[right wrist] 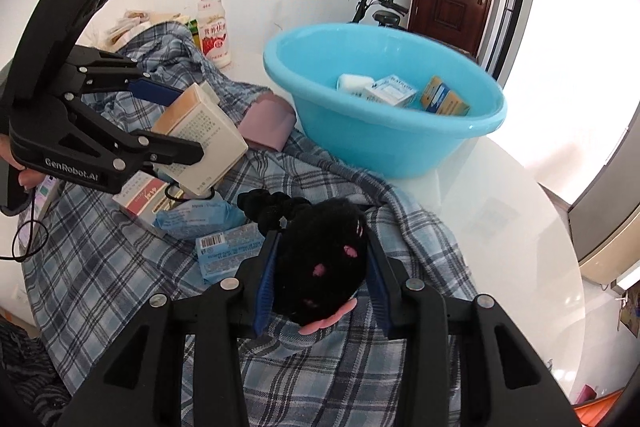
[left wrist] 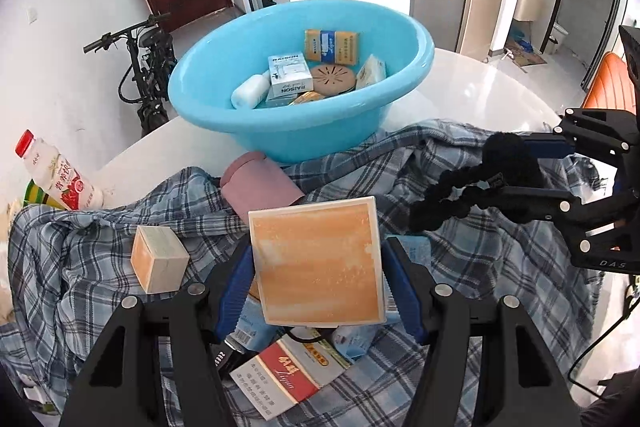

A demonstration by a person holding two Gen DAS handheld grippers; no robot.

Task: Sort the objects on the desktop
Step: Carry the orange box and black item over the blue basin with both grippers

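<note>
My left gripper point(left wrist: 318, 267) is shut on an orange-and-white box point(left wrist: 318, 261), held above the plaid cloth point(left wrist: 500, 267); the box also shows in the right wrist view point(right wrist: 200, 139) between the left gripper's fingers. My right gripper point(right wrist: 320, 267) is shut on a black fuzzy plush toy point(right wrist: 320, 259) with pink spots; the toy also shows in the left wrist view point(left wrist: 480, 183). A blue basin point(left wrist: 280, 131) stands behind the cloth on the white table and holds several small boxes and a round brown disc point(left wrist: 333, 78).
On the cloth lie a small wooden block point(left wrist: 158, 259), a pink roll point(left wrist: 260, 187), a red-and-white packet point(left wrist: 280, 375) and light blue packets point(right wrist: 228, 247). A red-capped drink bottle point(left wrist: 56, 175) stands at the left. The white table point(right wrist: 500, 227) continues to the right.
</note>
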